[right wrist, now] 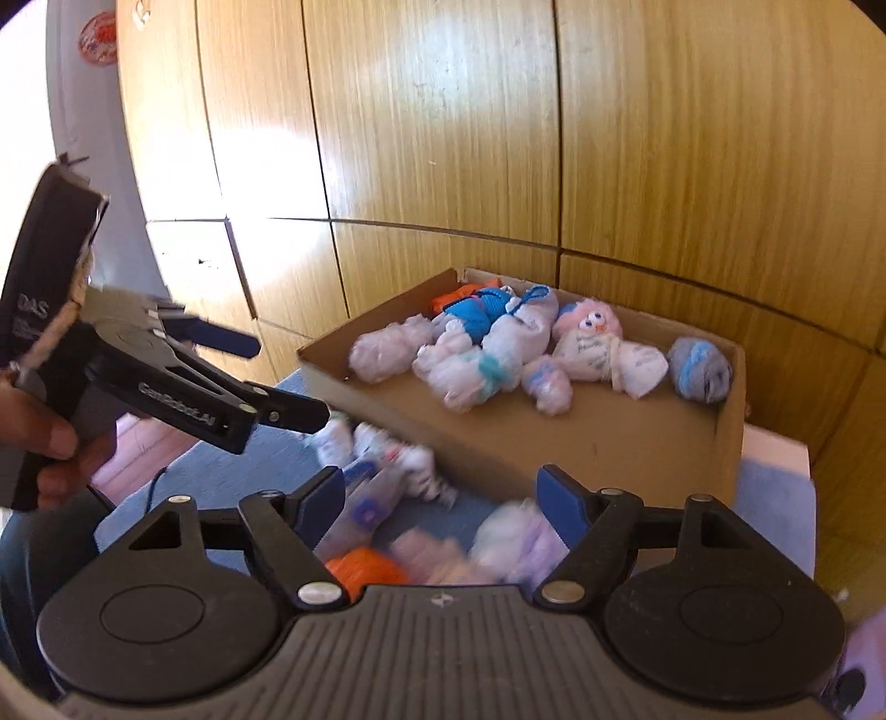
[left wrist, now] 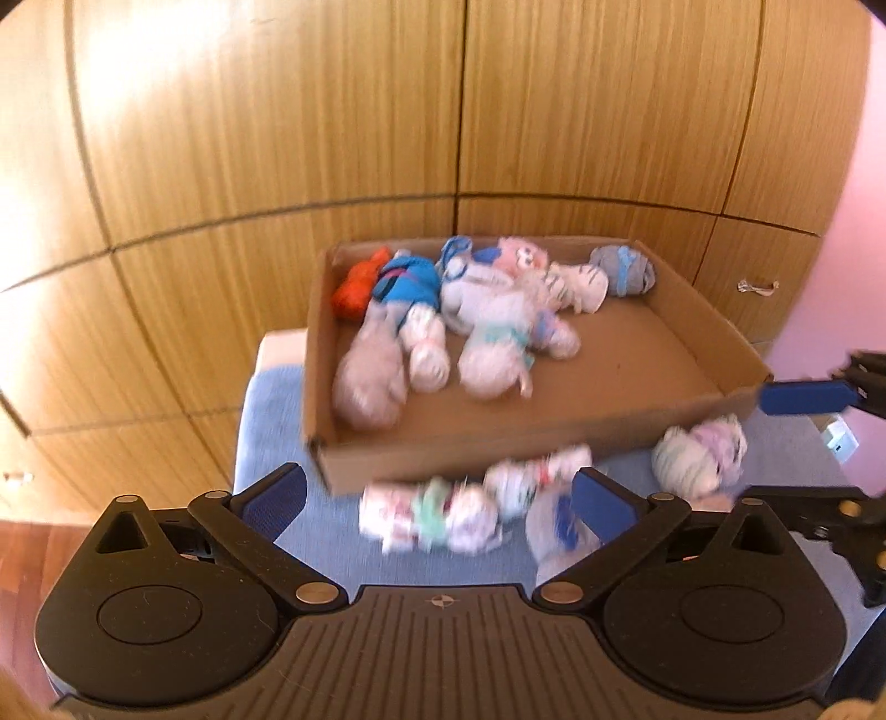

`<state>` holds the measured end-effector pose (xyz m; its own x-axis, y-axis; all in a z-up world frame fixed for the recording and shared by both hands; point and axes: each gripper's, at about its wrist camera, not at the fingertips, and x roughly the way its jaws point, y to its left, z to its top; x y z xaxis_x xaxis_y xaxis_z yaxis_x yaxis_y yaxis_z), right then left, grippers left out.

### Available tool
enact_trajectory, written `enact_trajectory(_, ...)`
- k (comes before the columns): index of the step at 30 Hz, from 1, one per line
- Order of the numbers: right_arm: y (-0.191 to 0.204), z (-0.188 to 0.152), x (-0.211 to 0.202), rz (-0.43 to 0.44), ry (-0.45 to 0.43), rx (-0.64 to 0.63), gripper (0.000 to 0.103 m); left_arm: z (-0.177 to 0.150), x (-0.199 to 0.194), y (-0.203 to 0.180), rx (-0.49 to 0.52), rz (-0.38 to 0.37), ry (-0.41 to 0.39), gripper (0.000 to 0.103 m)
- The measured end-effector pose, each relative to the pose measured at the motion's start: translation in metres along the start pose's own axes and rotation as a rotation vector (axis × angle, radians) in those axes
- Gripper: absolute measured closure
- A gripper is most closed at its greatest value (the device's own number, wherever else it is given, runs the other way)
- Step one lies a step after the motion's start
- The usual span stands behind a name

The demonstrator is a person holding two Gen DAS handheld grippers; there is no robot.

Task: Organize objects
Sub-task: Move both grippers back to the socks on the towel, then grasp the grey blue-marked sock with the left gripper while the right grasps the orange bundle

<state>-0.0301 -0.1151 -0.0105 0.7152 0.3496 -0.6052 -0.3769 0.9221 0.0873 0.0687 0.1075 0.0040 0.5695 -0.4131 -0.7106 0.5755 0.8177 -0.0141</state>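
L gripper (left wrist: 437, 498) jaws wide, empty | R gripper (right wrist: 443, 498) jaws apart, empty | rolled white sock bundles (left wrist: 443, 512) loose on blue mat, just before shallow brown cardboard box (left wrist: 554, 443) w/ more inside | risk: soft roll unravels if pinched off-centre

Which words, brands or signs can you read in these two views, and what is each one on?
"GenRobot.AI": on the side of the left tool, seen from the right wrist.
"DAS": on the black block above that tool's handle; the lines under it are too blurred to read.
Red sticker on the white surface, top left: unreadable.
Left wrist view: no text.
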Motion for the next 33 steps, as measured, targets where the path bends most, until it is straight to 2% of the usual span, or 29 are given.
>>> enact_trajectory(4,0.03,-0.035,-0.01,-0.055,-0.071,0.087,0.024,-0.028,-0.009,-0.002,-0.012,0.024,-0.035,0.0)
enact_trajectory(8,0.054,-0.056,0.0,-0.131,-0.073,0.145,0.024,-0.047,-0.019,0.0,-0.019,0.038,-0.052,0.0)
enact_trajectory(11,0.058,-0.063,0.013,-0.201,-0.07,0.172,0.026,-0.053,-0.022,0.004,-0.03,0.034,-0.049,0.0)
enact_trajectory(14,0.056,-0.066,0.024,-0.25,-0.065,0.188,0.035,-0.055,-0.023,0.007,-0.033,0.022,-0.044,0.0)
enact_trajectory(19,0.048,-0.068,0.033,-0.249,-0.067,0.239,0.044,-0.055,-0.019,0.005,-0.035,-0.009,-0.033,0.0)
enact_trajectory(20,0.045,-0.068,0.034,-0.237,-0.068,0.247,0.054,-0.054,-0.017,0.003,-0.033,-0.016,-0.032,0.0)
enact_trajectory(25,0.044,-0.078,0.018,-0.21,-0.11,0.247,0.055,-0.046,-0.002,-0.011,-0.037,-0.054,-0.01,0.0)
enact_trajectory(30,0.035,-0.094,-0.012,-0.23,-0.14,0.237,0.055,-0.039,0.011,-0.034,-0.035,-0.07,-0.001,0.0)
enact_trajectory(33,0.027,-0.101,-0.024,-0.247,-0.151,0.247,0.055,-0.037,0.019,-0.046,-0.028,-0.059,0.004,0.004)
